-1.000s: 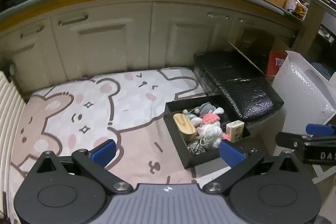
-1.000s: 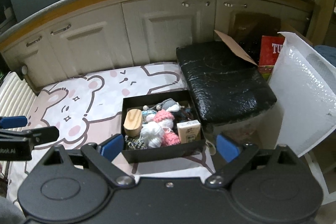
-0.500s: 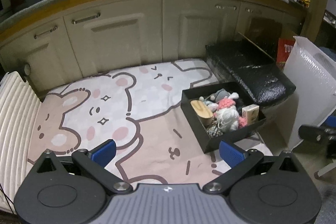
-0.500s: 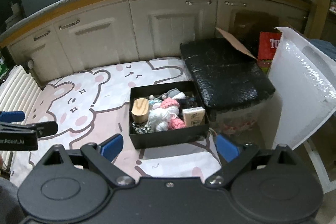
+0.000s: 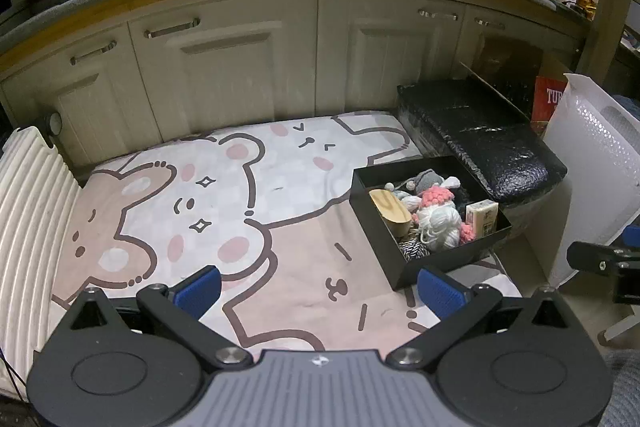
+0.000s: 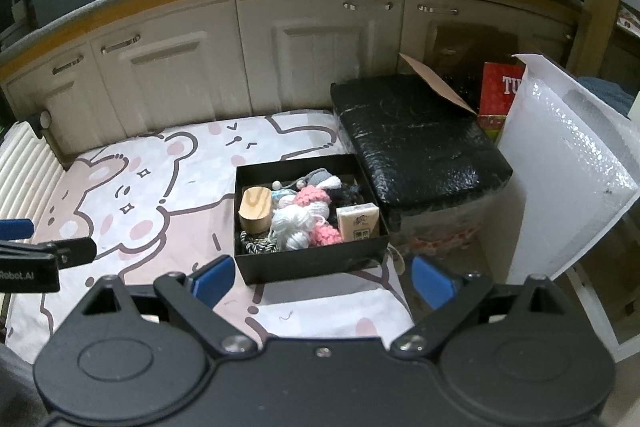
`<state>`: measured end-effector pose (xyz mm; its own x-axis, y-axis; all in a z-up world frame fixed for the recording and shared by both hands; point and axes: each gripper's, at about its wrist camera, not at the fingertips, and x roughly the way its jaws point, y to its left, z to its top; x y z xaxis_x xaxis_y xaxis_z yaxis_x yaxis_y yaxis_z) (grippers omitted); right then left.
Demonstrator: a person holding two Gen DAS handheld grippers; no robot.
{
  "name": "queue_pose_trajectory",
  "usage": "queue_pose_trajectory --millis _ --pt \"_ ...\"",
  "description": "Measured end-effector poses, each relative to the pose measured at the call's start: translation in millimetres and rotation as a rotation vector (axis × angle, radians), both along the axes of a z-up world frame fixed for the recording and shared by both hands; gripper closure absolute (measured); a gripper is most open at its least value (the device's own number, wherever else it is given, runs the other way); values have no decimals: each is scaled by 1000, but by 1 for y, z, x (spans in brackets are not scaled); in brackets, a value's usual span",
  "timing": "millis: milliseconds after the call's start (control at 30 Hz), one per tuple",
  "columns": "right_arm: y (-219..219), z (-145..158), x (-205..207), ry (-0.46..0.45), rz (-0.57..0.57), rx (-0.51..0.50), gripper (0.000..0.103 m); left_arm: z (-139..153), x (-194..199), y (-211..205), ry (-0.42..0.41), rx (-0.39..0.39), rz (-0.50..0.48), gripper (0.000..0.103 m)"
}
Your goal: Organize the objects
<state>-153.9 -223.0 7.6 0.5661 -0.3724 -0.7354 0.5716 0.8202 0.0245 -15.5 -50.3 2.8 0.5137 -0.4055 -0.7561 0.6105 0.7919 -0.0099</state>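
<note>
One cartoon-bear mat (image 5: 224, 211) is covering the floor in front of one run of cream cabinets (image 5: 240, 75), its far edge lying against their base. One ribbed white panel (image 5: 28, 211) is bordering its left edge, and one black wrapped block (image 6: 416, 143) is standing at its right edge, with one white bubble-wrap sheet (image 6: 568, 179) leaning just beyond.

One black box (image 6: 308, 263) is sitting on the mat's right part, its right wall close to the block. Inside it are lying one wooden oval (image 6: 256, 207), one white yarn ball (image 6: 292, 227), two pink knitted pieces (image 6: 312, 195), one small carton (image 6: 358, 223) and one black-and-white cord (image 6: 256, 247); other small bits at the back are too tangled to count. The mat's left and middle are lying bare.

The left gripper (image 5: 320, 287) is hovering above the mat's near edge, fingers spread wide and holding nothing. The right gripper (image 6: 322, 277) is hovering just before the box's near wall, likewise spread and empty.
</note>
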Motion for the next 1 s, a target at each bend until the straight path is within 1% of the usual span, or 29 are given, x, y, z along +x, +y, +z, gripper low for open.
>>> queue_pose_trajectory --millis 1000 --pt "-3 -2 2 -3 -5 27 7 0 2 3 10 -4 -4 0"
